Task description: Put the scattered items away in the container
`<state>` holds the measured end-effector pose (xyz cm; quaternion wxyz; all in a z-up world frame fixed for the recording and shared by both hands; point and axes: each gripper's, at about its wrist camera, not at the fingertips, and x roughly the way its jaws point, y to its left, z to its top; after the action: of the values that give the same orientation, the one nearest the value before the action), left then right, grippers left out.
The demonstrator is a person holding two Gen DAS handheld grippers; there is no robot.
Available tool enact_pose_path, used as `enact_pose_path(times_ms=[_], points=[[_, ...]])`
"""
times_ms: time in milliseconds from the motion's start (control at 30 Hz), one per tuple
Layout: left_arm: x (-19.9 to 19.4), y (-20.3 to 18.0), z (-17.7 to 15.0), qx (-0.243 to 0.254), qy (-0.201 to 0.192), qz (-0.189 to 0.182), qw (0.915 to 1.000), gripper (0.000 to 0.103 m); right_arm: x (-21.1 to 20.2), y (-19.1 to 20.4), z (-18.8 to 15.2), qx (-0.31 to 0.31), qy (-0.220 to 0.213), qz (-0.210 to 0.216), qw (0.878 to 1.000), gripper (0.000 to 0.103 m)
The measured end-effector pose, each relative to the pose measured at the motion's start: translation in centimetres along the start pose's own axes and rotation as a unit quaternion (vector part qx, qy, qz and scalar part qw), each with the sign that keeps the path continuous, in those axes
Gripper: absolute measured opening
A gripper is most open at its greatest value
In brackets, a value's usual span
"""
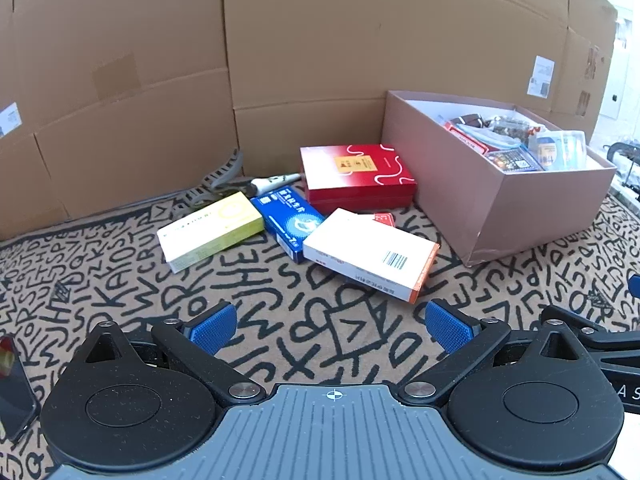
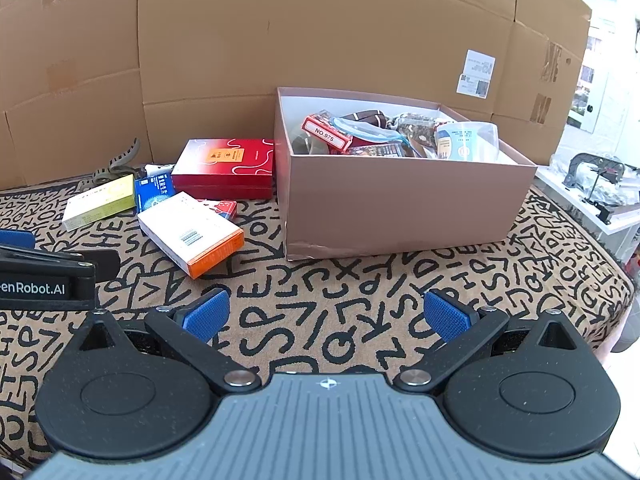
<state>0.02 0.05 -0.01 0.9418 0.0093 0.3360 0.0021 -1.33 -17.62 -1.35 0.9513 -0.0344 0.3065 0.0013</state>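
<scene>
A pink cardboard box [image 1: 520,216] [image 2: 400,204] stands on the patterned cloth, holding several items. Left of it lie a red box [image 1: 356,172] [image 2: 228,166], a white and orange box [image 1: 372,254] [image 2: 190,232], a blue box [image 1: 288,218] [image 2: 154,192], a yellow-green box [image 1: 210,232] [image 2: 100,202], a small red pack [image 1: 384,218] [image 2: 222,208] and a white tube [image 1: 276,182] [image 2: 158,169]. My left gripper [image 1: 330,324] is open and empty, short of the white and orange box. My right gripper [image 2: 326,314] is open and empty, in front of the pink box.
Cardboard walls [image 1: 304,40] [image 2: 320,28] close off the back. A grey strap [image 1: 224,176] [image 2: 118,162] lies by the wall. A dark phone [image 1: 14,384] lies at the left edge. A white table with clamps [image 2: 596,188] stands to the right. The left gripper's body [image 2: 44,276] shows at the right view's left.
</scene>
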Motion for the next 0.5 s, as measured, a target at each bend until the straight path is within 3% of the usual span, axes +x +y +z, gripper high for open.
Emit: enact_pose_path(times_ms=[500], points=[[0.25, 0.23, 0.2, -0.012, 0.012, -0.004, 0.9998, 0.103, 0.58, 0.34, -0.17, -0.004, -0.002, 0.001, 1.0, 0.103]])
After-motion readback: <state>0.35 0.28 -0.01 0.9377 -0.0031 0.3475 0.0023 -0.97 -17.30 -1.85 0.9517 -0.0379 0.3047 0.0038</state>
